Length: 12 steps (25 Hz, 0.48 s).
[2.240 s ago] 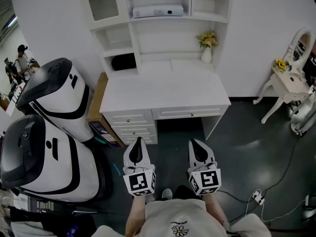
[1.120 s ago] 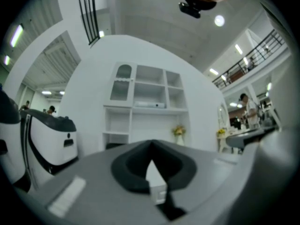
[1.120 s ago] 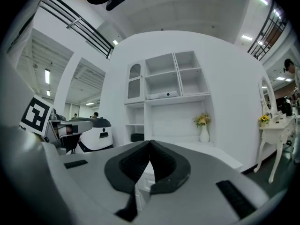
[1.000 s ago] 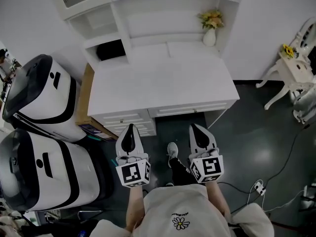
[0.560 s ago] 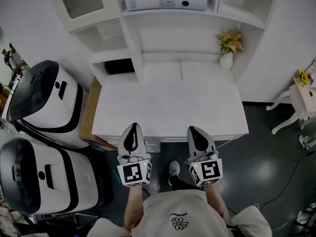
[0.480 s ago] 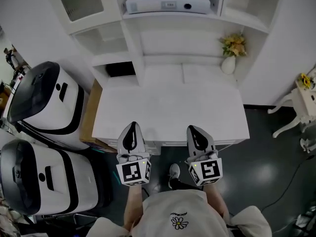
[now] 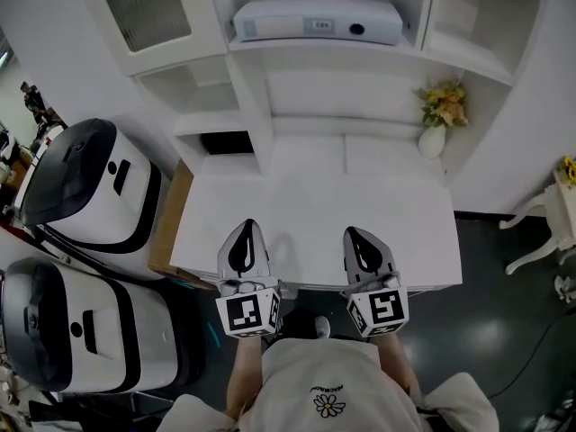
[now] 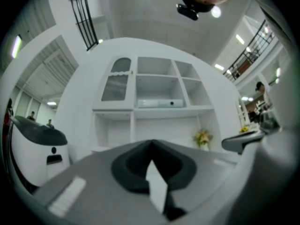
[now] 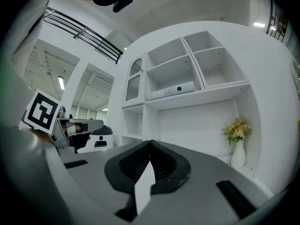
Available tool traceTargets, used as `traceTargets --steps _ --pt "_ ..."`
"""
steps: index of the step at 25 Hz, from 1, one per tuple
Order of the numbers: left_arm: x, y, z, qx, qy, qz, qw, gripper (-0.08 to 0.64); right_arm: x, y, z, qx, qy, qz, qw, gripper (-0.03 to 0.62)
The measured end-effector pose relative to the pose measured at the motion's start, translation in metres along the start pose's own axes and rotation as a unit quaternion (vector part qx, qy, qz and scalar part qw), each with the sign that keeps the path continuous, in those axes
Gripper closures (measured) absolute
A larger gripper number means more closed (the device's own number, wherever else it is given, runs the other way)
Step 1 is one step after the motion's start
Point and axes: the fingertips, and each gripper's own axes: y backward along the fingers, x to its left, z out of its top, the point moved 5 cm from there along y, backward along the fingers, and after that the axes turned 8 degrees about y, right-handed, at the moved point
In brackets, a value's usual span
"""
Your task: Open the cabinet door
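White-painted desk top [image 7: 315,210] now lies beneath the left gripper [image 7: 245,229] and right gripper [image 7: 361,234], both pinched together and empty, after a step closer, so the glass-panelled white cabinet door [image 7: 144,12], upper left of the hutch [image 7: 270,88], looks nearly within reach.

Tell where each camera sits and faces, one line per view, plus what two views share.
Head view: on the head, steeply down at the desk; left gripper, right gripper and forearms show.
Left gripper view: on that gripper, facing the cabinet door past its shut jaws.
Right gripper view: on that gripper, toward the shelves; the left gripper shows at left.
Shared: the vase of flowers.
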Motion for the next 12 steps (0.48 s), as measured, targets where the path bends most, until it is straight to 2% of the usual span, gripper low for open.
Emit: traceTargets --steps 12 --pt "0.02 -0.029 0.004 -0.001 0.008 0.012 0.9999 0.554 0.0 -0.04 0.006 -0.002 0.0 0.012 1.0 0.592"
